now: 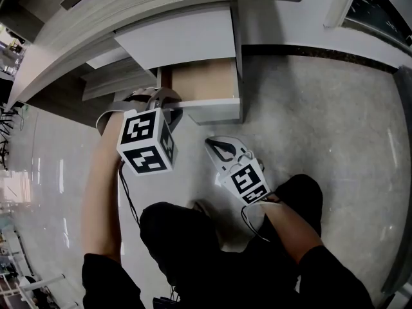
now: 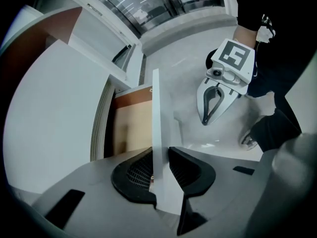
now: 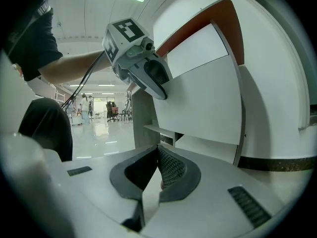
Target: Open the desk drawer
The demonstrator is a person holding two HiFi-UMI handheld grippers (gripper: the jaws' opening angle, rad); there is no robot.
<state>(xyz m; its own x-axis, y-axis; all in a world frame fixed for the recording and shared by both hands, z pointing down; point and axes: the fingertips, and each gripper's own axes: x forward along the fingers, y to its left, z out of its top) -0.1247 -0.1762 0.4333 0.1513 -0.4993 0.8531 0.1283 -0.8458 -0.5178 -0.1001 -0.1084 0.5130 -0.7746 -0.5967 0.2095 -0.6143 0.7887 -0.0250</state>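
Observation:
The lower desk drawer (image 1: 205,77) stands pulled out, its wooden inside showing behind a white front panel (image 1: 215,110). My left gripper (image 1: 168,106) points steeply down at the left end of that panel. In the left gripper view the thin white panel (image 2: 157,118) runs edge-on between the jaws of the left gripper (image 2: 161,170), and both black pads (image 2: 190,170) touch it. My right gripper (image 1: 221,148) hangs apart over the floor in front of the drawer, shut and empty. In its own view the right gripper (image 3: 158,180) faces the left gripper (image 3: 159,90) at the drawer front (image 3: 203,108).
A shut white drawer front (image 1: 180,40) sits above the open one, under the grey desk top (image 1: 161,5). The person's black-trousered legs (image 1: 193,243) are just below the grippers. A dark baseboard strip (image 1: 322,53) runs along the wall at right. Glossy floor (image 1: 335,127) surrounds the desk.

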